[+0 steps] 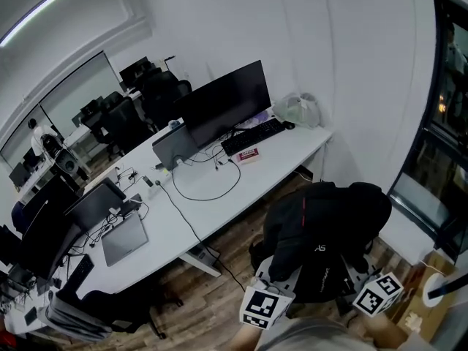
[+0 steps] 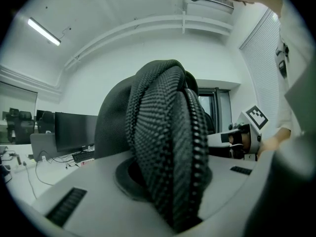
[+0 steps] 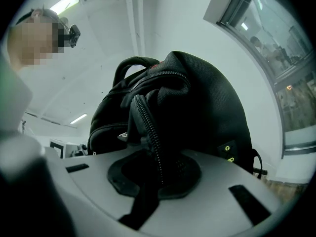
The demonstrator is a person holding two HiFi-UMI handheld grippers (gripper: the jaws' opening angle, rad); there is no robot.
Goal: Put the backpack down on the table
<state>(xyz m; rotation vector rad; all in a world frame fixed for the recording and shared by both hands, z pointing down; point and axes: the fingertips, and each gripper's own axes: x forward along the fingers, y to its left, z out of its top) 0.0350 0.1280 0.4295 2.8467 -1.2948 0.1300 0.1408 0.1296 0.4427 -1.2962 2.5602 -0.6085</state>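
A black backpack (image 1: 322,229) hangs above the wooden floor, off the near right end of the long white table (image 1: 292,156). My left gripper (image 1: 274,282) is shut on a padded mesh strap (image 2: 163,132) of the backpack. My right gripper (image 1: 365,280) is shut on a fold of the bag's fabric edged with a zip (image 3: 148,127). In the left gripper view the bag's body (image 2: 111,127) fills the middle, and the right gripper's marker cube (image 2: 256,116) shows beyond it. The right gripper view shows the bag's top handle (image 3: 128,63) and bulging body (image 3: 207,102).
On the table stand a large monitor (image 1: 223,108), a keyboard (image 1: 252,136), a red box (image 1: 248,154), a tied plastic bag (image 1: 296,110), laptops (image 1: 124,238) and trailing cables (image 1: 208,192). Office chairs (image 1: 157,93) stand behind it. A window (image 1: 439,130) is at right, a cardboard box (image 1: 424,298) at bottom right.
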